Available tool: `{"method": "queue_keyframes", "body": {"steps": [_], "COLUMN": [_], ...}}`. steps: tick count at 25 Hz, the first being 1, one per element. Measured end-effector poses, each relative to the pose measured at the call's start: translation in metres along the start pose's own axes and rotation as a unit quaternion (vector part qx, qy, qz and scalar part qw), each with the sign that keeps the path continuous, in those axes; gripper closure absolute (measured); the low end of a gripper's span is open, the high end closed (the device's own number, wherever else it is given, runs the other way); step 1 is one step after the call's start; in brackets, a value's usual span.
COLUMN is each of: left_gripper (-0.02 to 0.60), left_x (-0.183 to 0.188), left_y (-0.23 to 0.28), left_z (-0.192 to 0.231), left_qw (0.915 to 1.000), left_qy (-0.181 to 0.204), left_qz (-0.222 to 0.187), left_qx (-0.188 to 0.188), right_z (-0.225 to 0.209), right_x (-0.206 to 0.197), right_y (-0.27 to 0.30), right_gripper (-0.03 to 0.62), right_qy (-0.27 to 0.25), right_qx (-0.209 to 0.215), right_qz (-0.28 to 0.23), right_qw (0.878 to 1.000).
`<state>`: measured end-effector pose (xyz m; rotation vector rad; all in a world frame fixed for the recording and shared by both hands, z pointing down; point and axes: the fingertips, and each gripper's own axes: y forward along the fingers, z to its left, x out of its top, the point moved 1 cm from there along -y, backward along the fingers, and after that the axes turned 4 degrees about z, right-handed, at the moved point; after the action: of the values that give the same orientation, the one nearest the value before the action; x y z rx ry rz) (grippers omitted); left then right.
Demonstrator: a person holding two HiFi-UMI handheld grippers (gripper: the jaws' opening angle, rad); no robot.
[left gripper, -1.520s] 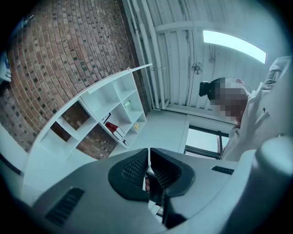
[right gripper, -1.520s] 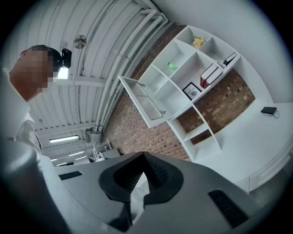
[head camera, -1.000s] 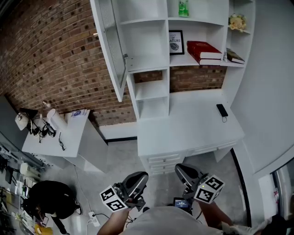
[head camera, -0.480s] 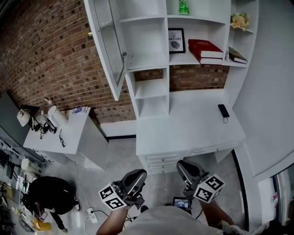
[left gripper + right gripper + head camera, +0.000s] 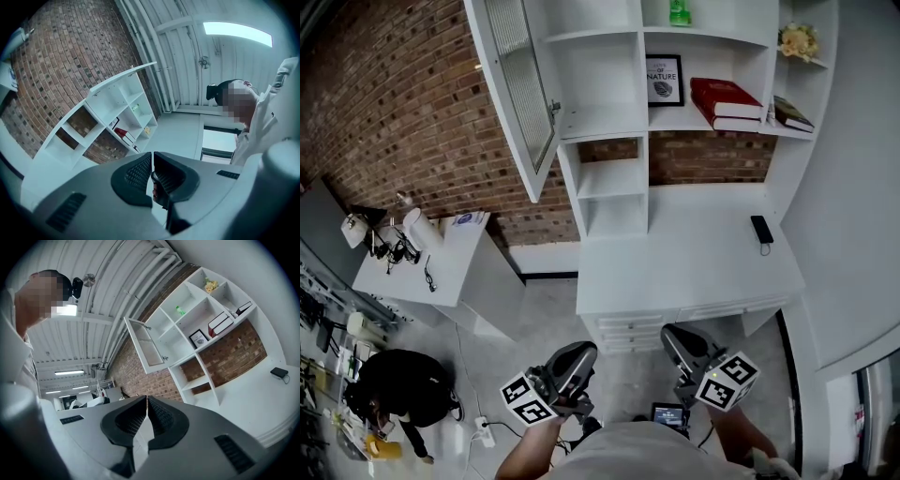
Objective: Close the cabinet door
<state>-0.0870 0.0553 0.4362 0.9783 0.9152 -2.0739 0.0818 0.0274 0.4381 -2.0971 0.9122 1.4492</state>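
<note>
- The left gripper and the right gripper both have their jaws pressed together on nothing. They sit low in front of the white desk, well apart from the door.
- Reaching that high across the desk is probably the main risk. A stretched arm gives poor control, and a sleeve or gripper could sweep the small black flat device lying near the desk's right edge.
- Pushing on the panel rather than the frame could stress the glass. A smooth closed jaw tip may also slide off the painted edge.
- A hard shove could slam the door and make it bounce open again.
- The white-framed cabinet door with a ribbed glass panel hangs at the upper left compartment of the white shelf unit. It is swung wide out to the left, over the red brick wall.
- Its hinge shows at the lower inner corner, and a small knob sticks out on the far edge.
- The compartment behind looks empty, so nothing seems to block closing.
</note>
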Motion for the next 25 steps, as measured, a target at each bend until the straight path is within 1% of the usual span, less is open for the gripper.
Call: {"method": "queue_keyframes", "body": {"steps": [8,15,19,25], "left_gripper": [0.56,0.56,0.56,0.56], "left_x": [-0.002,0.002,0.013,0.039], "left_y": [0.006,0.001,0.001,0.006], "left_z": [0.002,0.01,0.024,0.059], "left_qw": [0.9999,0.9997,0.9995,0.9996], "left_qy": [0.006,0.008,0.01,0.013], "left_qz": [-0.009,-0.01,-0.015,-0.023], "left_qx": [0.01,0.022,0.025,0.008], "right_z": [-0.014,-0.018,-0.02,-0.027], "right_x": [-0.001,0.001,0.008,0.021], "right_y": [0.001,0.014,0.029,0.066], "right_gripper": [0.565,0.565,0.565,0.565], "right_qy": [-0.004,-0.004,-0.011,-0.029], "right_qx": [0.002,0.008,0.008,-0.005], "right_qz": [0.006,0.005,0.001,-0.011], "right_qw": [1.0,1.0,1.0,1.0]}}
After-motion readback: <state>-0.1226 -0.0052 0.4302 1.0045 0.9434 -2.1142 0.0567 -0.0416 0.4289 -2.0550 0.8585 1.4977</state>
